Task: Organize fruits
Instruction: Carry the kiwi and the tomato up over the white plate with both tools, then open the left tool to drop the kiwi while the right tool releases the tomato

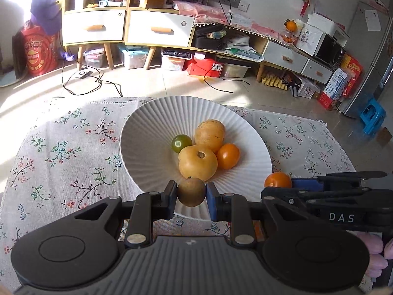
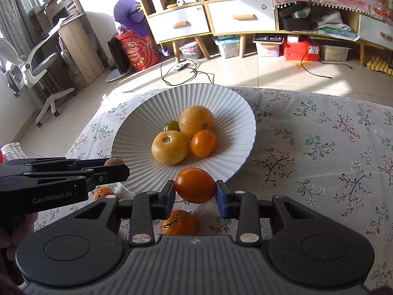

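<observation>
From the left wrist we see our left gripper [image 1: 191, 194] clamping a small brown fruit [image 1: 191, 192] over the near rim of the white ridged plate [image 1: 147, 132], with the right gripper [image 1: 282, 184] crossing in beside it.

From the right wrist, our right gripper [image 2: 195, 189] pinches an orange tomato [image 2: 195, 185]; only here a tangerine [image 2: 178, 222] shows on the tabletop [image 2: 319, 147] beneath the fingers [image 2: 169, 194].

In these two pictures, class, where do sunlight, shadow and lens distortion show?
Left wrist view: sun glare whitens the floor at left; the ribbed white plate shades its own bowl. Right wrist view: bright window top left; the wooden cabinet bows from fisheye distortion.
</observation>
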{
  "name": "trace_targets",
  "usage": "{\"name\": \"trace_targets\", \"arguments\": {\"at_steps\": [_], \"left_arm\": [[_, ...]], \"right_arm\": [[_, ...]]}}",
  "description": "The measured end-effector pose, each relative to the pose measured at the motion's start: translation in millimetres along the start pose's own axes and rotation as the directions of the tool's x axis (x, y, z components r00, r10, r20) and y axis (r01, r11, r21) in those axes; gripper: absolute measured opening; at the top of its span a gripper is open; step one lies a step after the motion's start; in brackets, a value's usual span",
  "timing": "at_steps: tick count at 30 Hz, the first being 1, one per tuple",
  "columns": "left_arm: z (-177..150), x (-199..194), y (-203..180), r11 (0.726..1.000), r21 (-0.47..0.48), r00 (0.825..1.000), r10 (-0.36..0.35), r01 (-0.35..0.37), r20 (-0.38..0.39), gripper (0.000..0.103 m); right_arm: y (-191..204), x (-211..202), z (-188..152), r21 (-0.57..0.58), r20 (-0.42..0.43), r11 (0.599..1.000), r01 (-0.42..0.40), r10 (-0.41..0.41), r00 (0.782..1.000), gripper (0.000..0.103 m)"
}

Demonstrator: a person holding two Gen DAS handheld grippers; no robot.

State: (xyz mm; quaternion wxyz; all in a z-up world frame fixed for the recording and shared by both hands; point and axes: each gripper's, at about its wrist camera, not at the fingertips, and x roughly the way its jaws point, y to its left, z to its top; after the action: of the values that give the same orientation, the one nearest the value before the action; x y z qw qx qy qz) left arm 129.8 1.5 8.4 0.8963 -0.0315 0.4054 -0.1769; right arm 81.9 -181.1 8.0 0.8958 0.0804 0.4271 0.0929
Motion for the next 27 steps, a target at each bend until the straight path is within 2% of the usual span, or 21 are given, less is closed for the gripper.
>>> {"name": "trace_targets", "arguments": {"at_steps": [11,27], "left_arm": [[19,25,13,0.996,-0.043,0.996,0.085,-0.085,0.009,0.013],[25,36,11,0.995,-0.019,0.996,0.095,-0.095,0.000,0.013]], "right_arm": [[6,8,-2,-0.061,0.023,0.998,0.029,-0.028,0.999,0.032],[16,14,-2,-0.178,0.064,0.978,0.110,-0.100,0.993,0.032]]}}
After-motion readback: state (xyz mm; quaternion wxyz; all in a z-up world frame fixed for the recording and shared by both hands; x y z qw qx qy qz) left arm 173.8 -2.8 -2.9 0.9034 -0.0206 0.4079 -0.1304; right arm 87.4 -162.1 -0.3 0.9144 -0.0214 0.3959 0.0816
